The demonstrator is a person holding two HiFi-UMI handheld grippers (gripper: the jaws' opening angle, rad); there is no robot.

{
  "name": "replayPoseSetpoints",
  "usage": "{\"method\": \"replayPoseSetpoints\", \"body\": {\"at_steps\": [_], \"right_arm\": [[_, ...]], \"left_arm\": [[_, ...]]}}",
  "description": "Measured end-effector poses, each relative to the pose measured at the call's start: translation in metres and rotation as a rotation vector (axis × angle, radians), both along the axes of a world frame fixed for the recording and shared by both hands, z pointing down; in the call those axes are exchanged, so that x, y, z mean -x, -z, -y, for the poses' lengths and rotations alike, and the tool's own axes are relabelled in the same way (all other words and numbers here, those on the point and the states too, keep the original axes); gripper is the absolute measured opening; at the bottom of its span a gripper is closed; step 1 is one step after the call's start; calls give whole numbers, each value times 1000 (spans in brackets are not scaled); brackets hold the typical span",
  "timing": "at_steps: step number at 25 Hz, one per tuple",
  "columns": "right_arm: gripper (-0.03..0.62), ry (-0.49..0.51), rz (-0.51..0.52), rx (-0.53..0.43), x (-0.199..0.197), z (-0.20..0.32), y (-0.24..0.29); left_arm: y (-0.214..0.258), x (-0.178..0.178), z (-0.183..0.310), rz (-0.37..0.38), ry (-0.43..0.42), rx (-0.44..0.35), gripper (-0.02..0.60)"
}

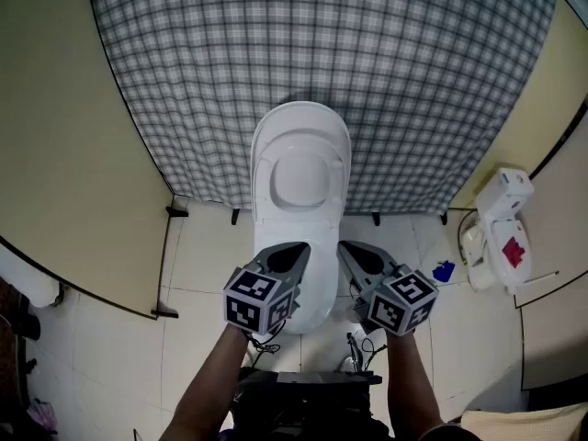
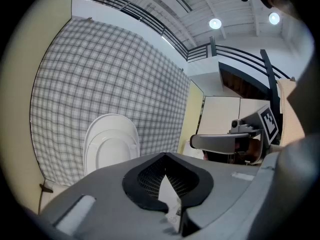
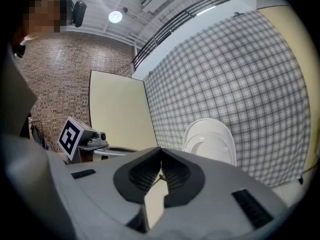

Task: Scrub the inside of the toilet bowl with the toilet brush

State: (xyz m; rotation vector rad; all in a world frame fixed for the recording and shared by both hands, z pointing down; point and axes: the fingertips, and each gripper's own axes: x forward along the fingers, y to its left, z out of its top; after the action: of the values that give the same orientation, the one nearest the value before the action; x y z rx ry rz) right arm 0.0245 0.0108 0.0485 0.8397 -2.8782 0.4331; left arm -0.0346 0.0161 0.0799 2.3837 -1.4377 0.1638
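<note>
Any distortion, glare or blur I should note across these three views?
Head view: strong fisheye, the checked curtain bulges outward; the toilet is evenly lit and sharp. Left gripper view: round black vignette, ceiling lamps blown out. Right gripper view: same vignette, one glaring lamp, a mosaic patch at top left.

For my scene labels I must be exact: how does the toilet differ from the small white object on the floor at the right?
The toilet is much larger than the white object. The toilet stands in the middle, before the checked curtain; the white object stands far to the right. The toilet is all white; the white object bears a red patch. Both stand on the tiled floor.
</note>
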Motion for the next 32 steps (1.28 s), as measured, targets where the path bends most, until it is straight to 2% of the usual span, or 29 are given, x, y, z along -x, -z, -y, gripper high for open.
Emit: {"method": "replayPoseSetpoints", "body": {"at_steps": [4, 9, 15, 22, 28, 32], "right_arm": [[15, -9, -12, 25, 5, 13, -13], [15, -30, -38, 72, -8, 21, -45], [15, -68, -105, 88, -29, 36, -100], [14, -145, -209, 125, -77, 59, -178], [14, -249, -408, 86, -128, 87, -260], [15, -323, -467, 122, -164, 101, -332]], "left_arm": [[-12, 6, 13, -6, -5, 24, 8], [-38, -1, 20, -12, -17, 68, 8], [-92, -16, 37, -7, -50, 103, 8], [-161, -46, 57, 5, -93, 154, 8], [-233, -65, 64, -1, -110, 206, 8], [-286, -69, 67, 1, -118, 222, 8]]}}
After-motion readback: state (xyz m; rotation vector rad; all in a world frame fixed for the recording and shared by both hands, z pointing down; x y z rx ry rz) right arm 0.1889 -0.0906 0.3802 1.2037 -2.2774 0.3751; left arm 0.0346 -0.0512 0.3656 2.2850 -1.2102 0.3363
